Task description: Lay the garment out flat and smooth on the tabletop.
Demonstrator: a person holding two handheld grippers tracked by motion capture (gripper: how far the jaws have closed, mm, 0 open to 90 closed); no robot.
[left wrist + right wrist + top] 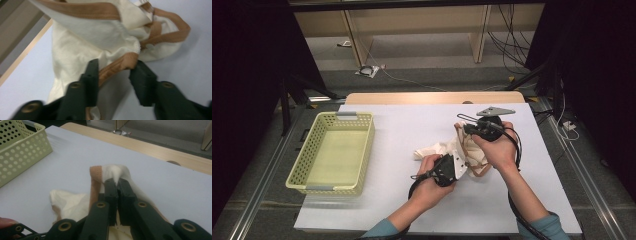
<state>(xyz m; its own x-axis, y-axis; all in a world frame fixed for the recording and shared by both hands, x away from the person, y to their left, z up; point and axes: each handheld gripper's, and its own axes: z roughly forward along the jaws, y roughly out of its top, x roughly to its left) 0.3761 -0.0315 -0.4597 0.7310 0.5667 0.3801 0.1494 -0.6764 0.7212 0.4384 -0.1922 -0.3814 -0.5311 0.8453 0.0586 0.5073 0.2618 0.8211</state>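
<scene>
- No brand, label or writing can be read on anything here.
- The bag [460,150] is cream cloth with tan-brown straps and trim, crumpled and partly lifted, soft folds hanging loose.
- It sits on the white table [412,130], right of the middle and nearer the right edge than the left, with one cream corner trailing flat toward the centre.
- In the left gripper view the bag's [100,37] brown-edged rim runs between the two black jaws; a strap loops off toward the upper right, resting on the table.
- The left gripper [113,71] has its jaws apart around that brown rim. One jaw looks to touch the cloth, the other stands just clear, so the rim is between them but not yet pinched.
- The left hand [432,182] comes in from the near edge, wrist bent, pointing the gripper up and right into the bag's lower side.
- The right gripper [117,182] is clamped tight on a fold of cream cloth beside a brown strap, holding that part of the bag [110,171] up off the table.
- The right hand [497,147] reaches from the near right, wrapped round its gripper, which points toward the far-left over the bag's top.
- A pale yellow basket [307,165] with holed walls stands near the left edge, well apart from the bag.
</scene>
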